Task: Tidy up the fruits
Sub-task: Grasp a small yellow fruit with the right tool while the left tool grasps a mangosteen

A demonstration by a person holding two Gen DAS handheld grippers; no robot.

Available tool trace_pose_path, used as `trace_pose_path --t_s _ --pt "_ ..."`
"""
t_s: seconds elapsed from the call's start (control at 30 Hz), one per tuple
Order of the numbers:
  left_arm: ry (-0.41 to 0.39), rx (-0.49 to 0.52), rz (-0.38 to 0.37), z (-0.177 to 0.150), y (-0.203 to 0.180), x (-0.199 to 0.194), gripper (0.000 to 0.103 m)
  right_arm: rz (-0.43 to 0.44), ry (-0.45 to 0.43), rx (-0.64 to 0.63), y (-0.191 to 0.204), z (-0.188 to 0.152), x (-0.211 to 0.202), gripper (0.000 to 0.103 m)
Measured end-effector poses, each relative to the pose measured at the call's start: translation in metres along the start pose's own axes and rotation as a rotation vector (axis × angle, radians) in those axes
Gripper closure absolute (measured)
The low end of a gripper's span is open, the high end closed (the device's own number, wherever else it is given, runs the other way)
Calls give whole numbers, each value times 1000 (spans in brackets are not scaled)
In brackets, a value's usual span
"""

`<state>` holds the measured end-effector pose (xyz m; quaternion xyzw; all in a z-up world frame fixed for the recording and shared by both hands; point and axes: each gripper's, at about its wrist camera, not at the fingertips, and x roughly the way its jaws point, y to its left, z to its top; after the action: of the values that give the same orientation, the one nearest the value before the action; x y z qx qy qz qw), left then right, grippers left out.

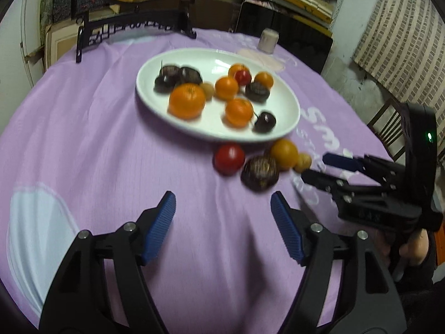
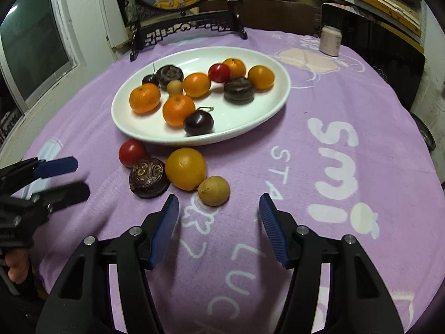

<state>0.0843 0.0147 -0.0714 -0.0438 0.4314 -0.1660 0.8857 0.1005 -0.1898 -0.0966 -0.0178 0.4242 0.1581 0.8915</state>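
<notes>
Right gripper (image 2: pixel 218 214): jaws apart, empty, just short of the tan fruit (image 2: pixel 214 190). Left gripper (image 1: pixel 222 211): jaws apart, empty. Orange (image 2: pixel 185 168), dark brown fruit (image 2: pixel 148 177) and red fruit (image 2: pixel 131 152) lie clustered on the purple-clothed desk (image 2: pixel 347 105) beside the white plate (image 2: pixel 267 117), which holds further fruit.

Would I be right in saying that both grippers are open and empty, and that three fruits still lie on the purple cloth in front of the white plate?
Not quite: four fruits lie there, not three. The right wrist view shows a red tomato, a dark water chestnut, an orange and a small tan longan off the white plate. The left gripper and the right gripper are indeed open and empty.
</notes>
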Motion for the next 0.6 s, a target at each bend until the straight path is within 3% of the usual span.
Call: trace_pose_path --t_s 0.1,0.13,0.23,0.33,0.6 --pt "25 -18 -30 -4 3 2 30 20 -16 -33 3 2 1 45" --pt "29 -19 -36 -5 2 3 30 31 -13 -42 3 3 2 56" --pt "26 -4 -33 -5 -3 2 30 5 0 -75 7 5 8 60" --pt "34 11 -36 -3 -12 3 30 9 26 -89 9 5 17 75" --pt "72 45 -18 6 -38 20 36 70 39 13 -12 -8 -3 76"
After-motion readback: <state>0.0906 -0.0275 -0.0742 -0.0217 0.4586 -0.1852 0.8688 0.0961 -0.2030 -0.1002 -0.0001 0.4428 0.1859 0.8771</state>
